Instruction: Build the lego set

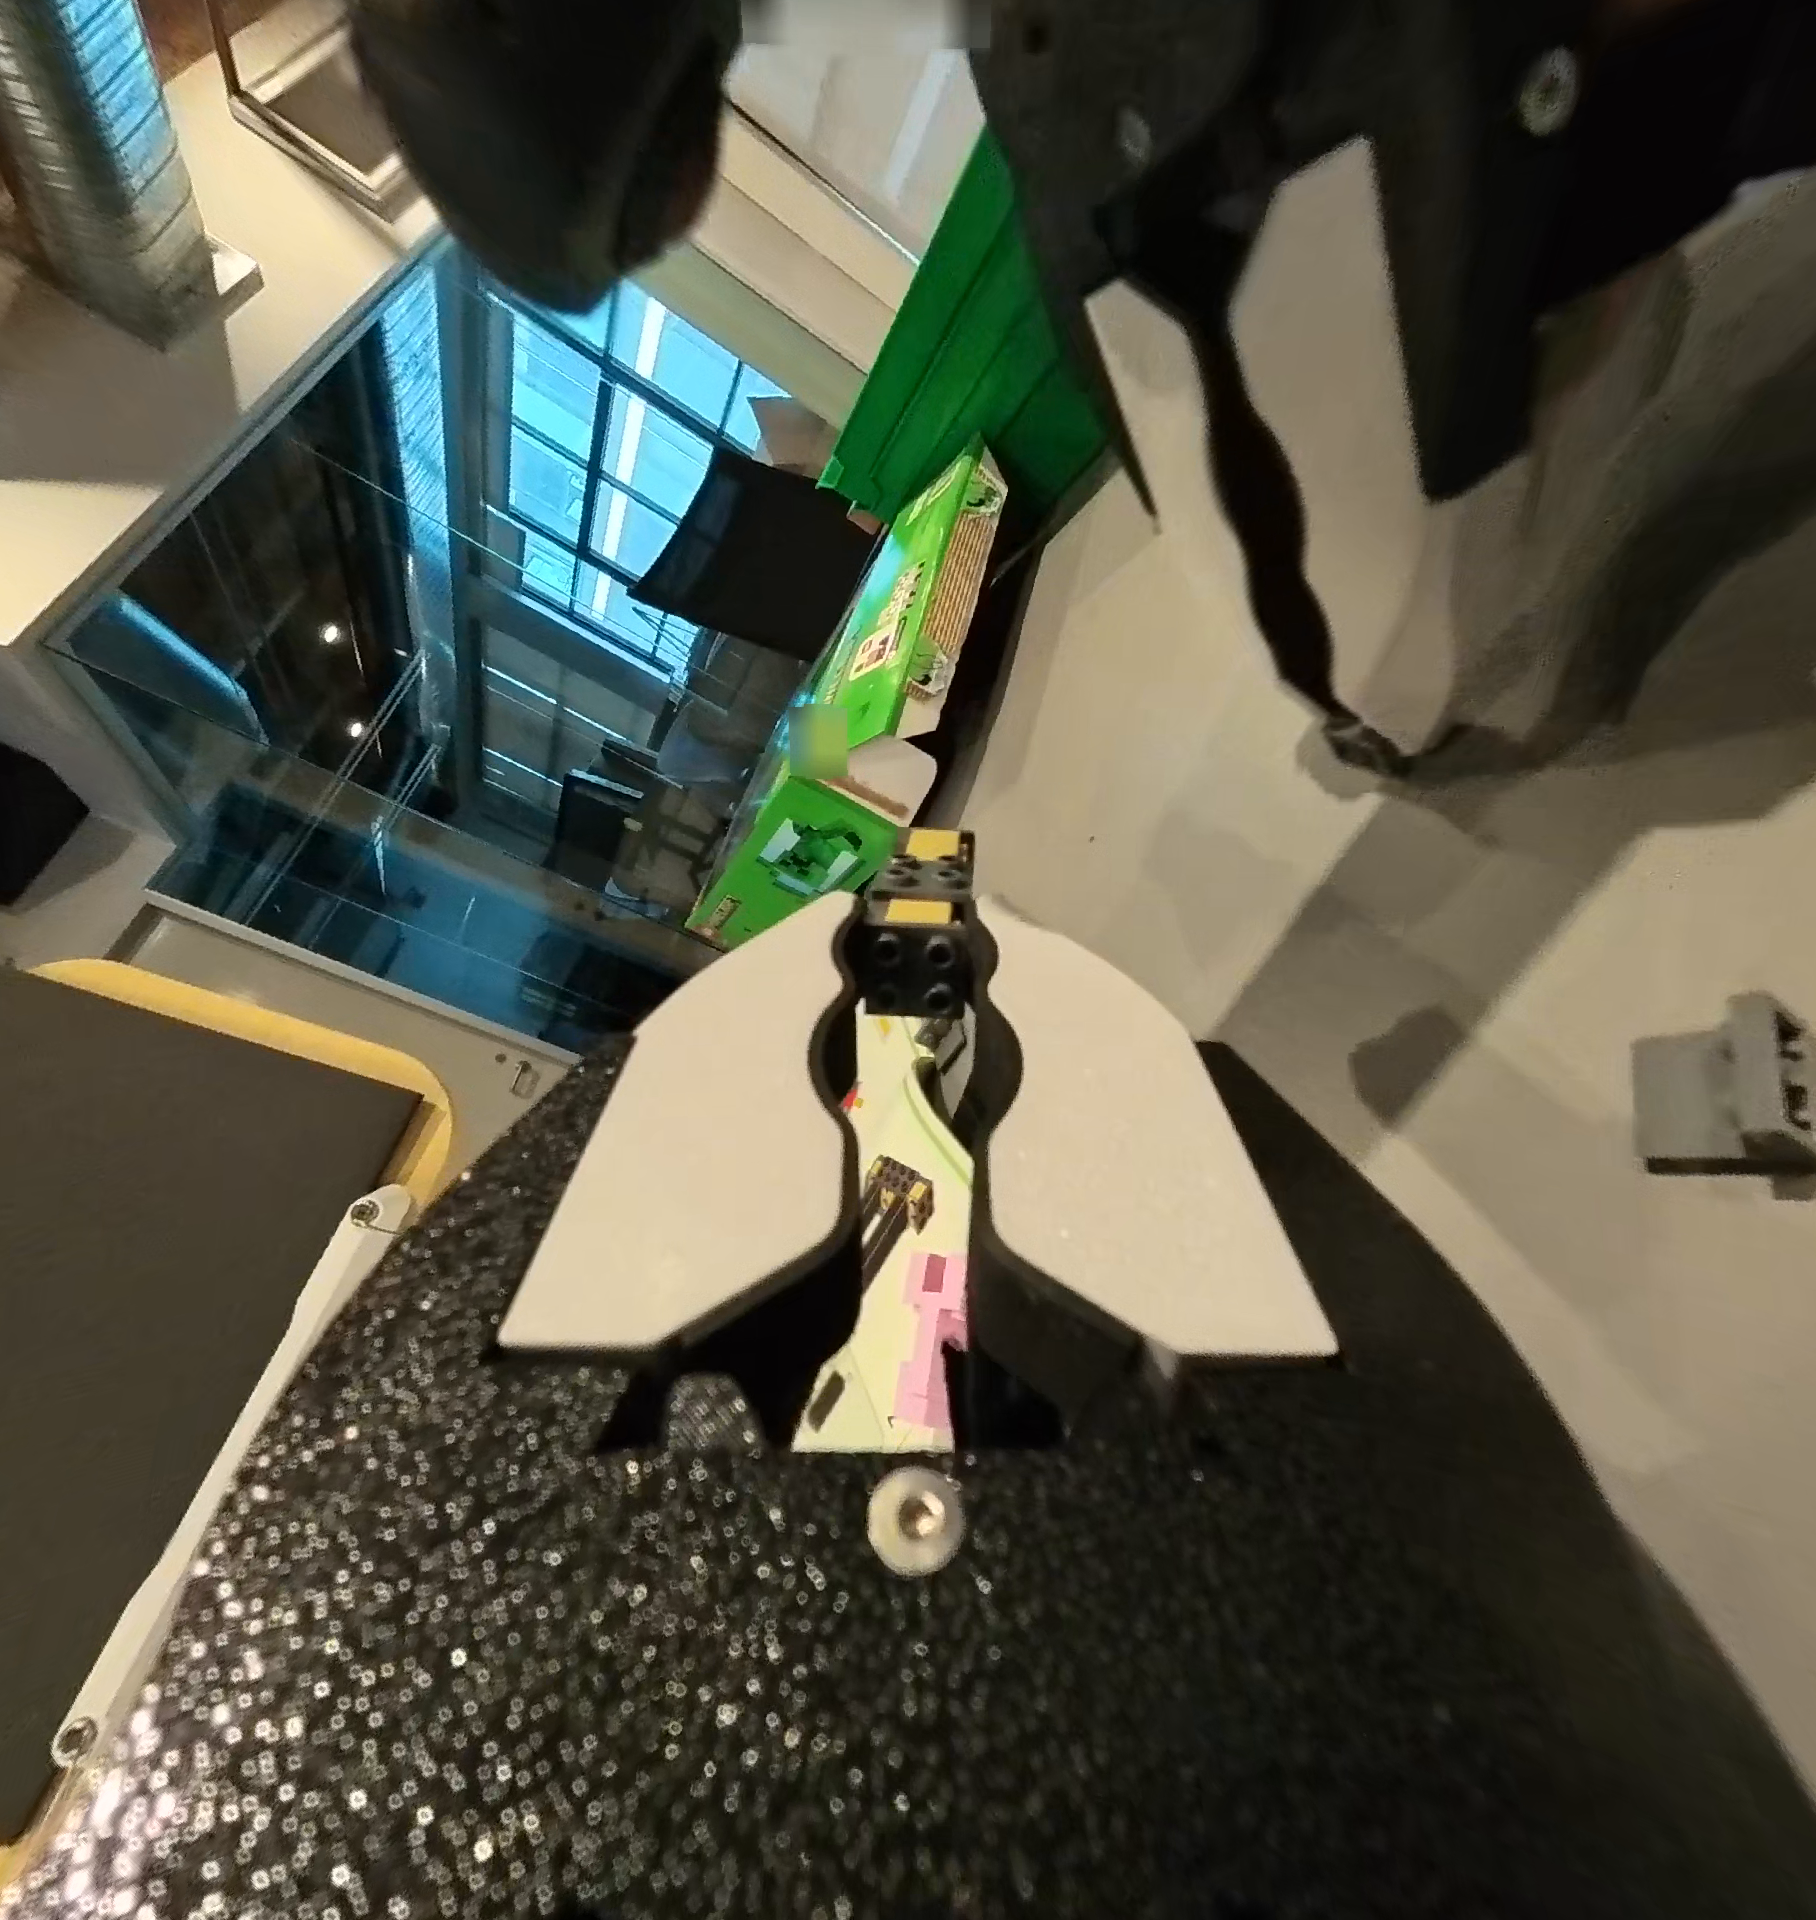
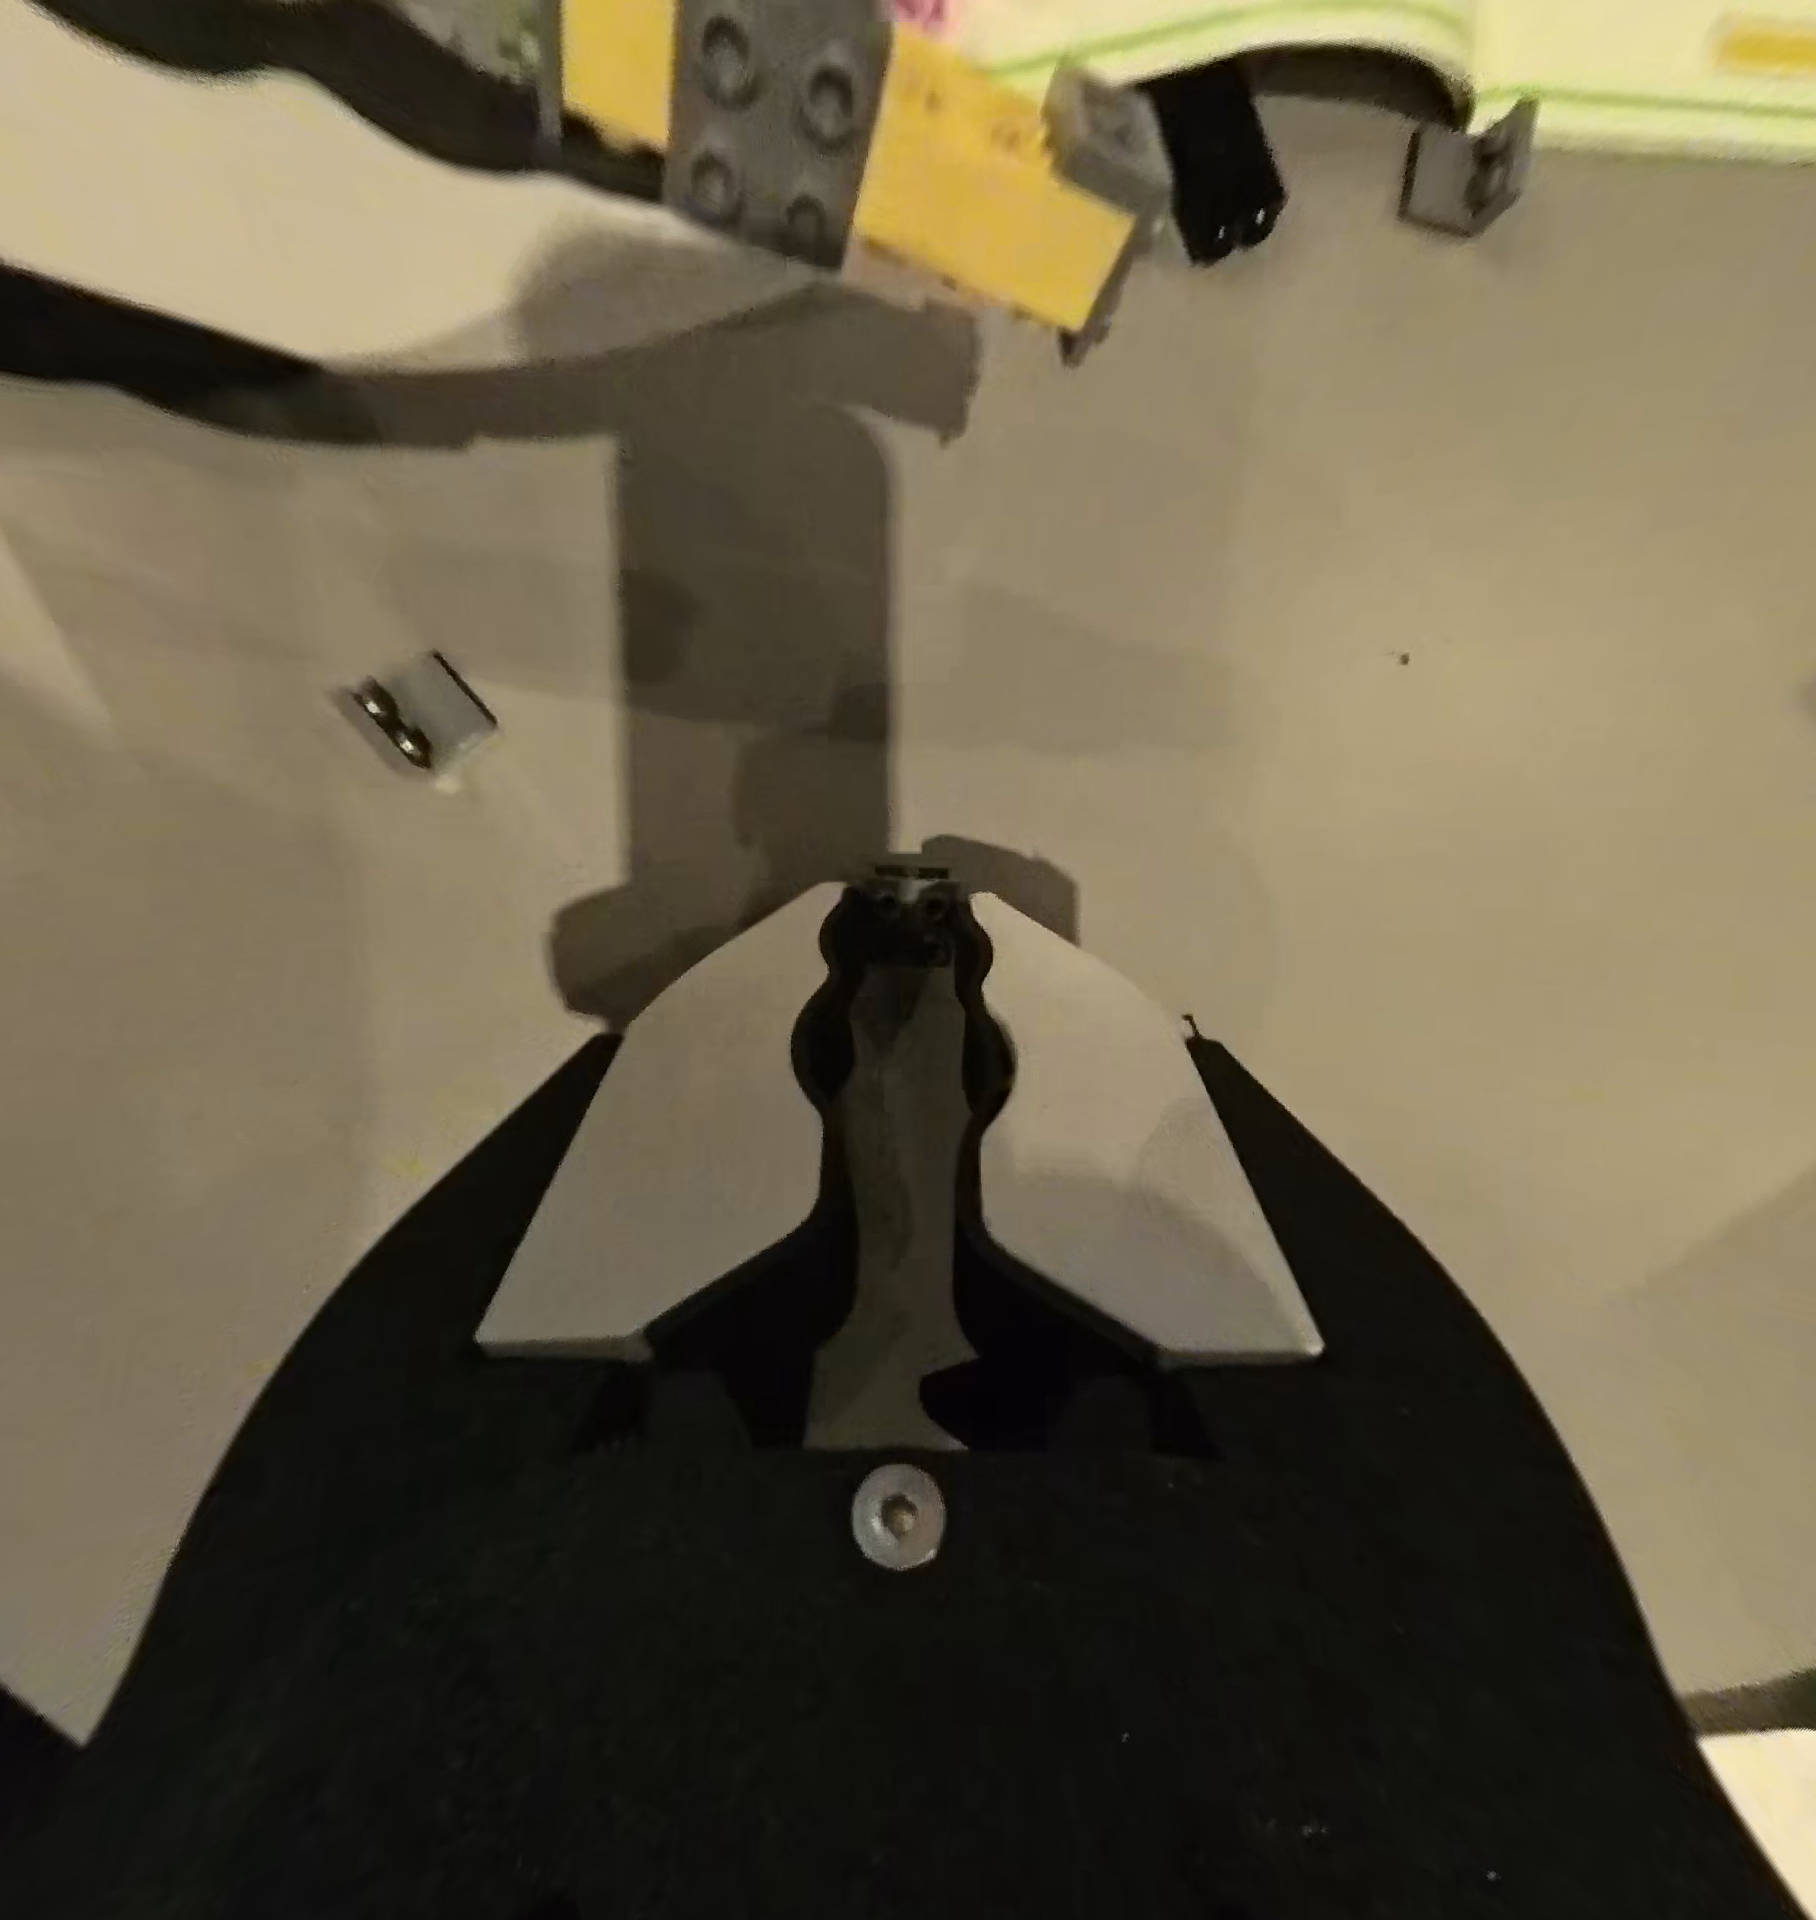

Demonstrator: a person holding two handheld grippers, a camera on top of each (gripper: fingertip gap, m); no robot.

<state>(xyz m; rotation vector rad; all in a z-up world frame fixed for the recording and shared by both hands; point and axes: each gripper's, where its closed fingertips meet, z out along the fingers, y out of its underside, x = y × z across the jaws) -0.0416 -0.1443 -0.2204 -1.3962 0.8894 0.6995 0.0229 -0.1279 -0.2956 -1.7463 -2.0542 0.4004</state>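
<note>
The left gripper [image 1: 919, 961] clamps the black-and-yellow lego assembly [image 1: 925, 925] at its tips, raised above the table [image 1: 1506, 1039]. The right gripper [image 2: 904, 909] pinches a small dark piece [image 2: 904, 896]. Risk: this shallow tip grip may let the piece twist or drop during mating. A loose grey brick [image 2: 421, 717] lies nearby.

Left wrist view: instruction booklet [image 1: 909, 1236] mostly hidden behind the jaws, only a strip shows through the gap. Green lego box [image 1: 862, 707] cut by the other gripper at 1 o'clock.

Right wrist view: black-and-yellow lego assembly [image 2: 883, 177] blurred and cropped by the top edge at 12 o'clock. Small dark piece [image 2: 904, 894] in the jaws too small to identify. Booklet [image 2: 1610, 62] cropped at 1 o'clock. Grey piece [image 2: 1465, 177] blurred.
</note>
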